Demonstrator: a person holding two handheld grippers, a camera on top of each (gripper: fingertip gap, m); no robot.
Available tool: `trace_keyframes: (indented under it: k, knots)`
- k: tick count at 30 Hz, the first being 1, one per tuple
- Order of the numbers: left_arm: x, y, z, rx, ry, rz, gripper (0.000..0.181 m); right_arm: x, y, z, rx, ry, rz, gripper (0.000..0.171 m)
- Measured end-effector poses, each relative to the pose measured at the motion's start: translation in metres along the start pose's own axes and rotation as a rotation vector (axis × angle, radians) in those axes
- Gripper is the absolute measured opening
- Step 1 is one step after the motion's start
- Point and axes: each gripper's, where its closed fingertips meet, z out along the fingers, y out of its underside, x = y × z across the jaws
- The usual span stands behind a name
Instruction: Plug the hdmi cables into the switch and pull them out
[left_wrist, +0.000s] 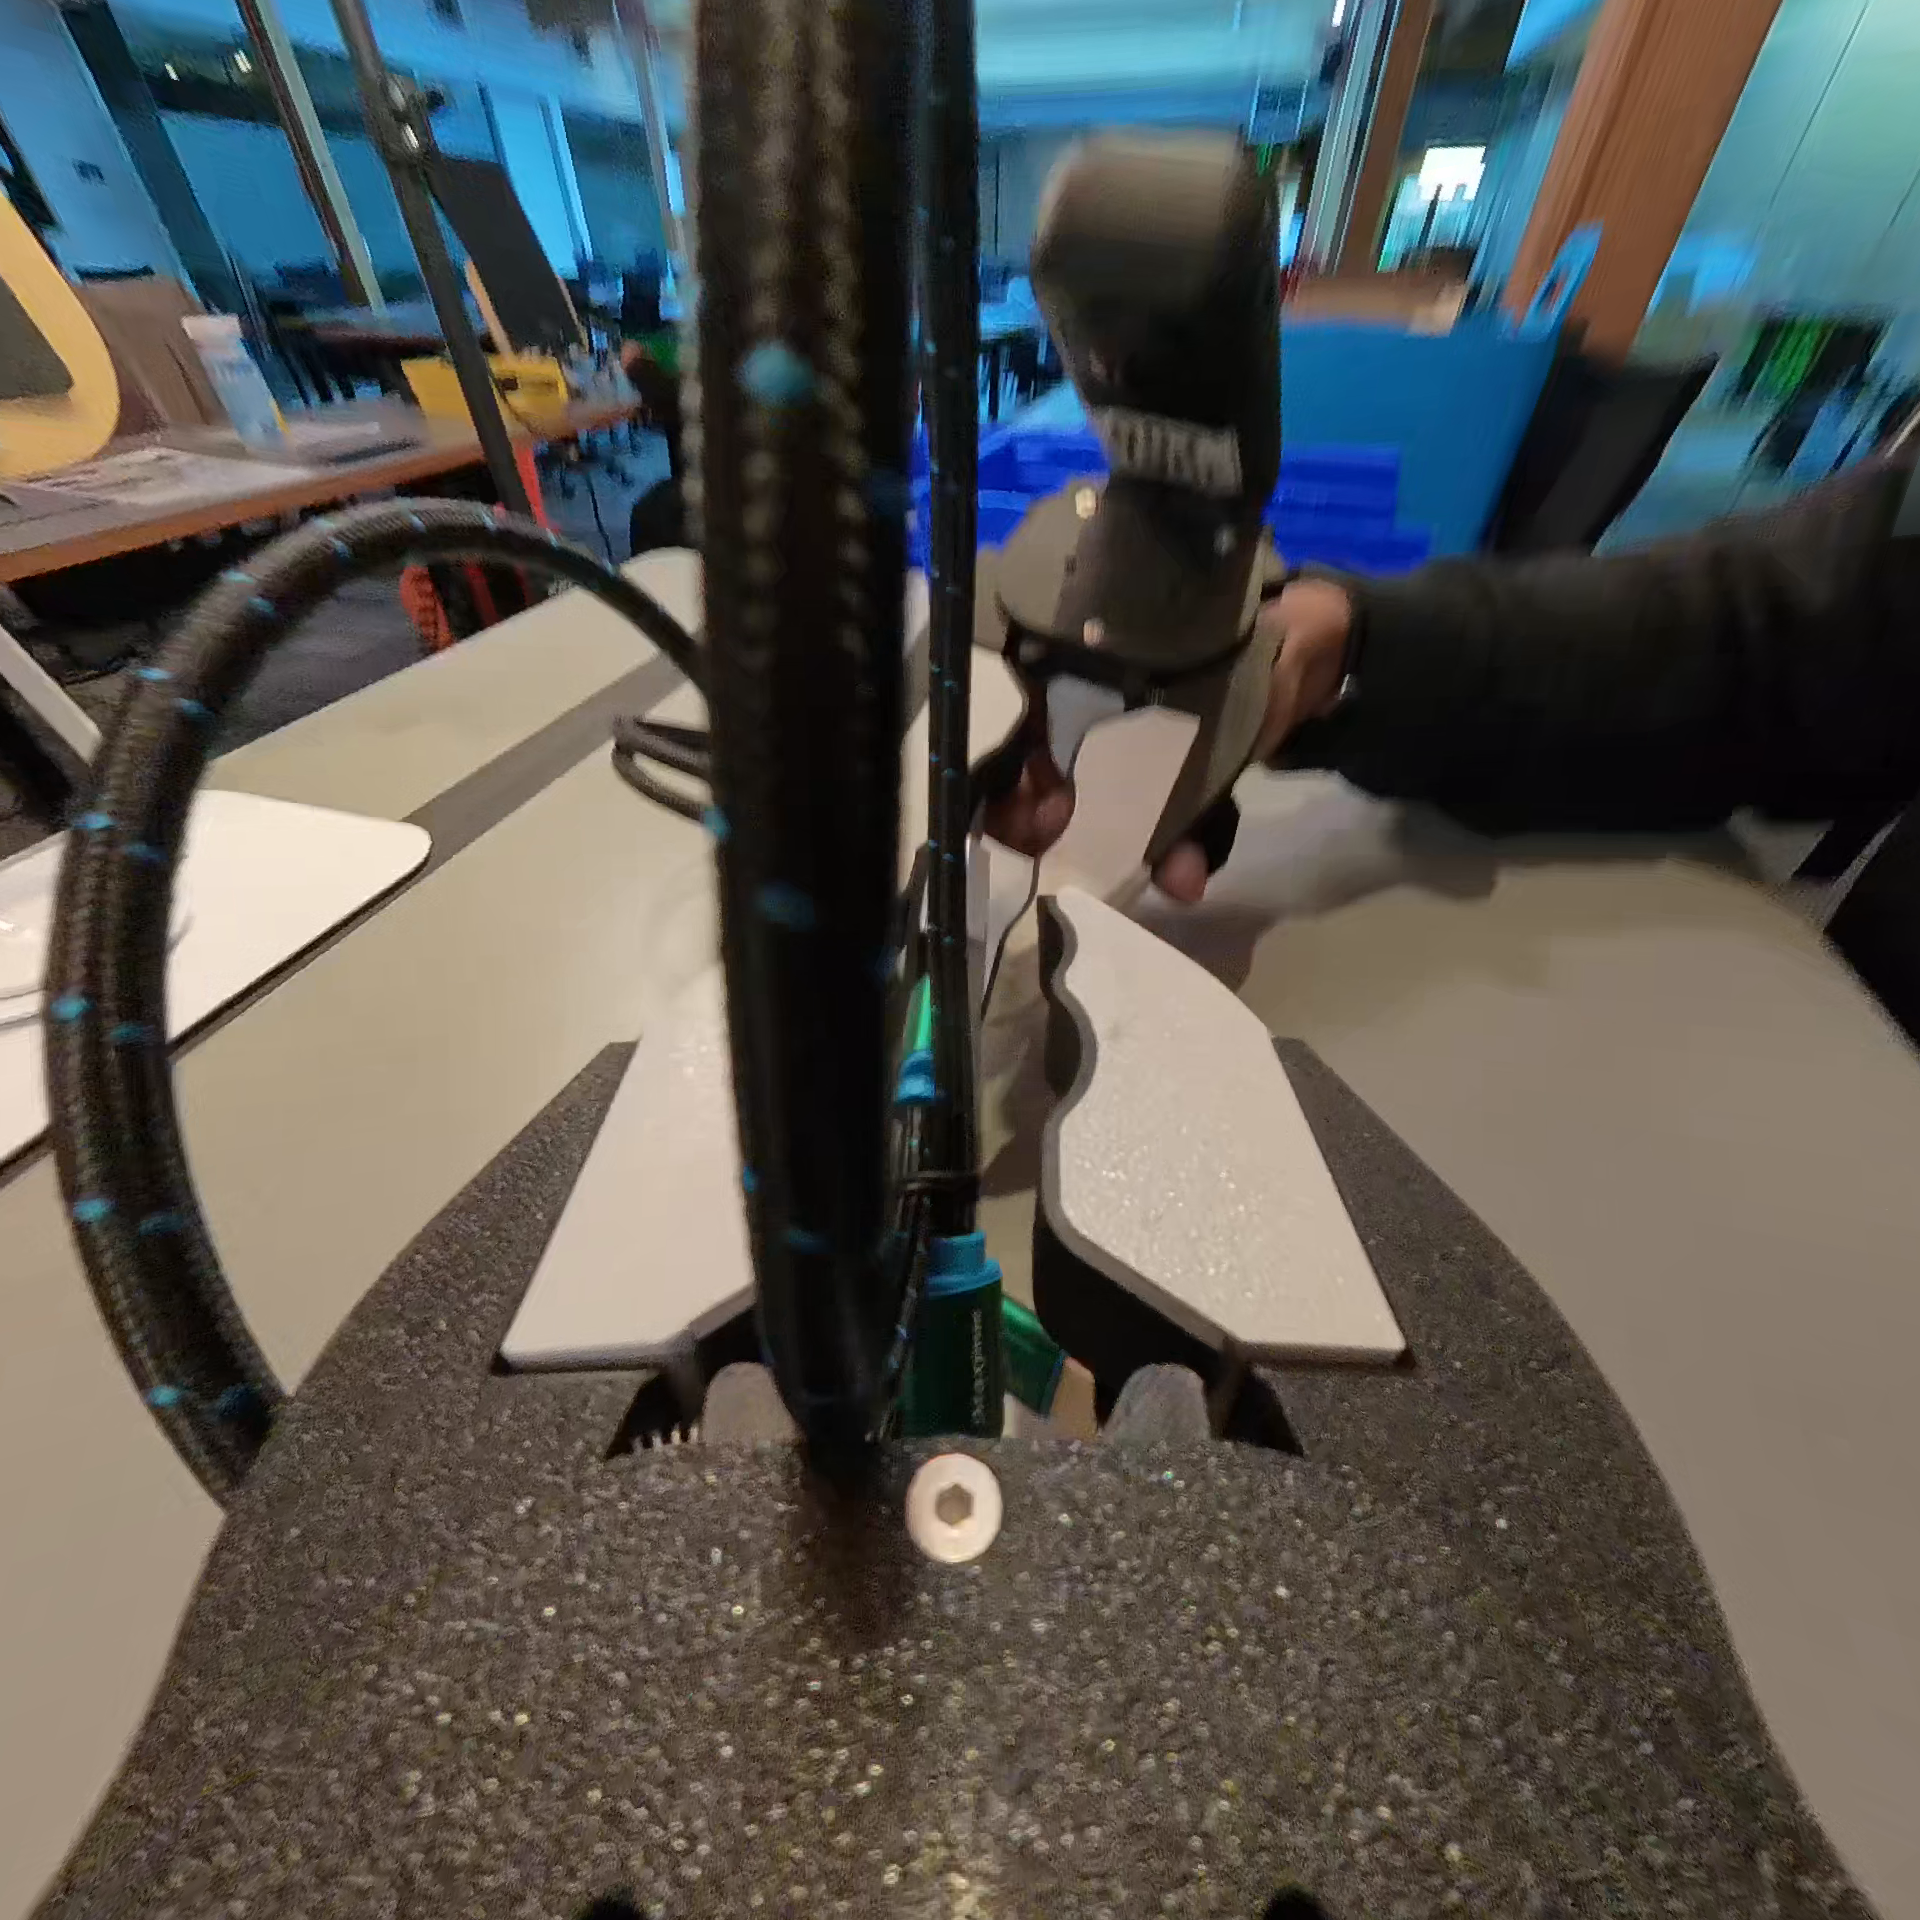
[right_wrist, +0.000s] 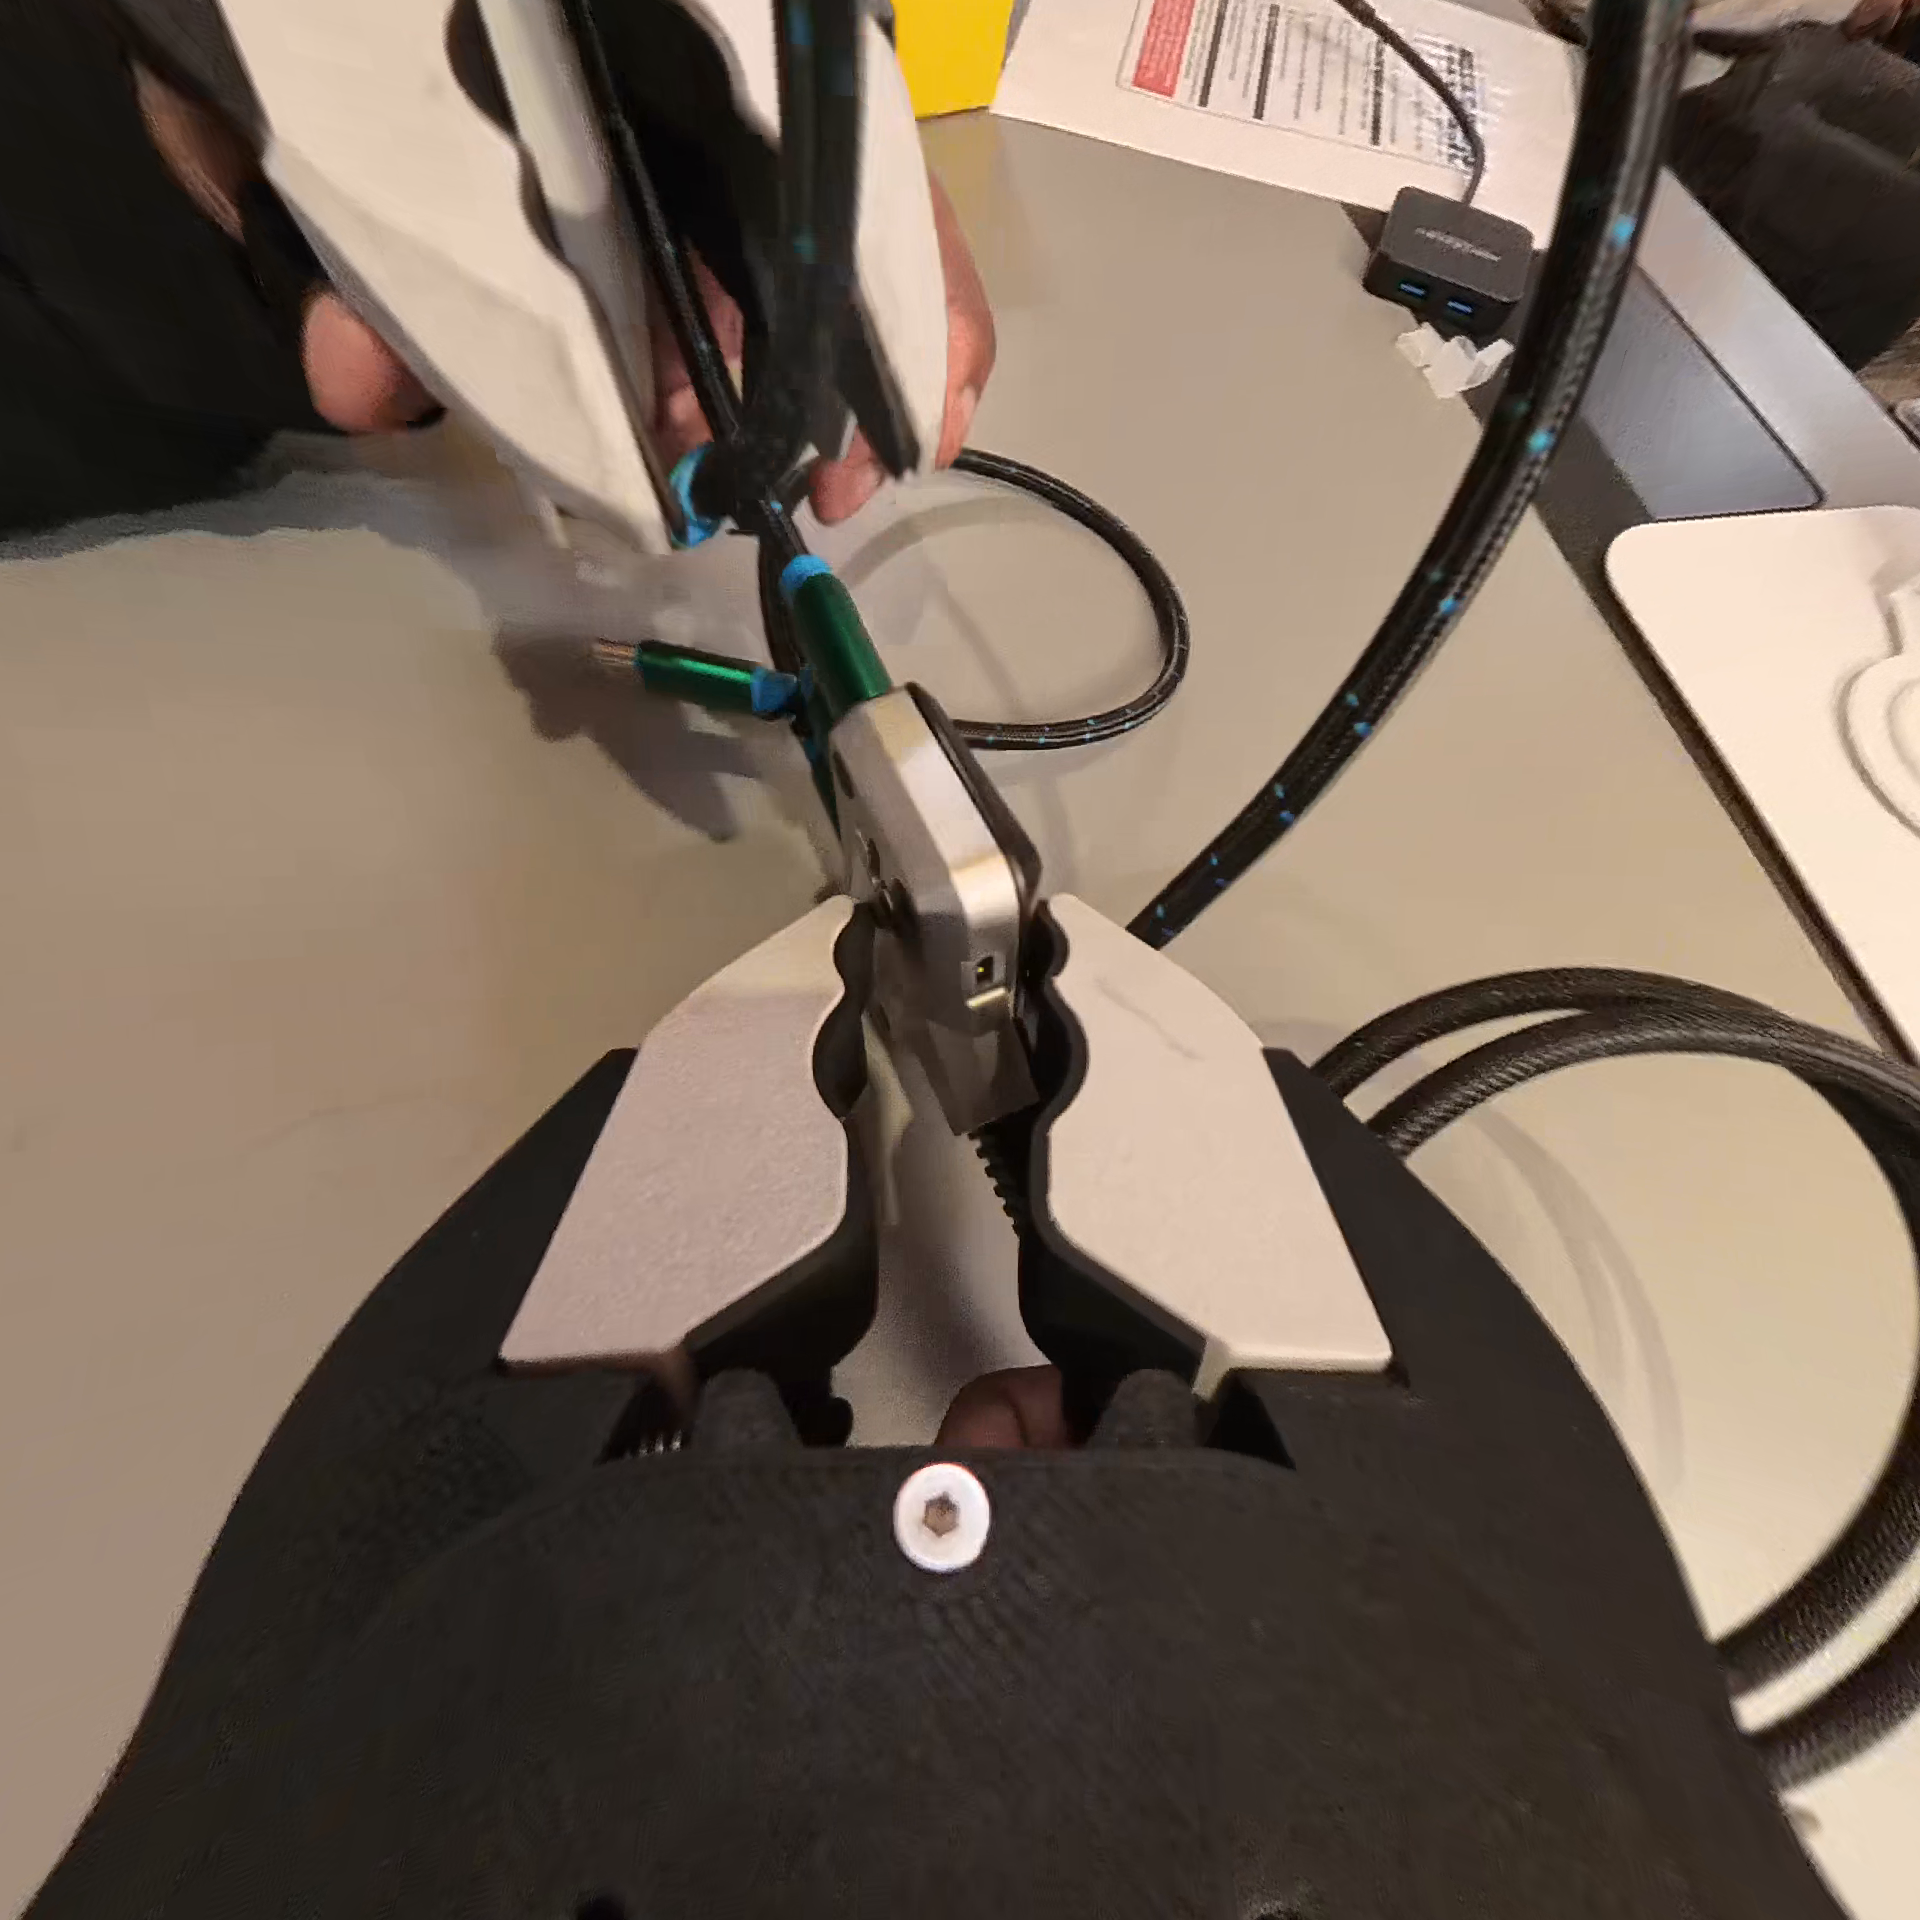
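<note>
in the right wrist view the left gripper hangs at the upper left above the desk, its pale fingers narrowed around a black braided cable that runs up between them. below it a loose green hdmi plug hangs free over bare desk, with open surface to its left. just right of that, a second green plug sits in the end of the silver switch, which the right gripper pinches between its fingertips, tilted and lifted off the desk. further right, cable loops lie on the desk; a small black hub sits near the desk's far right edge, and a white pad overlaps the right edge.
</note>
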Motion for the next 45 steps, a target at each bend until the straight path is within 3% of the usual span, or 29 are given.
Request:
trace_keyframes:
  k: [6,12,15,19,22,26,29,33,37,45]
  knots:
    - [-0.001,0.017,-0.001,-0.185,-0.067,0.155,0.023,-0.003,-0.001,-0.001,-0.014,-0.019,-0.017,0.027]
    - [-0.003,0.011,-0.001,-0.141,-0.09,0.165,0.021,-0.003,0.0,0.002,-0.015,-0.023,0.016,0.031]
    - [0.005,-0.001,-0.003,-0.087,-0.053,0.182,0.029,-0.007,0.0,0.005,-0.013,-0.048,0.04,0.03]
    - [0.024,-0.034,-0.023,0.078,0.05,0.219,0.026,-0.014,-0.001,0.007,-0.002,-0.092,0.066,0.028]
    - [0.034,-0.066,-0.053,0.305,0.132,0.21,0.018,-0.014,0.0,0.005,-0.001,-0.1,0.079,0.027]
    - [0.021,-0.093,-0.094,0.56,0.136,0.13,0.015,-0.008,0.003,-0.003,-0.003,-0.063,0.095,0.027]
    - [-0.001,-0.095,-0.111,0.663,0.058,0.078,0.015,-0.001,0.0,-0.014,0.014,-0.026,0.116,0.025]
    - [-0.041,-0.091,-0.13,0.763,-0.107,-0.05,0.014,0.014,-0.009,-0.042,0.066,0.037,0.174,0.024]
    - [-0.061,-0.063,-0.113,0.638,-0.167,-0.103,0.013,0.023,-0.032,-0.085,0.15,0.119,0.174,0.024]
    - [-0.08,-0.021,-0.088,0.507,-0.212,-0.205,0.013,0.043,-0.07,-0.229,0.276,0.316,0.104,0.024]
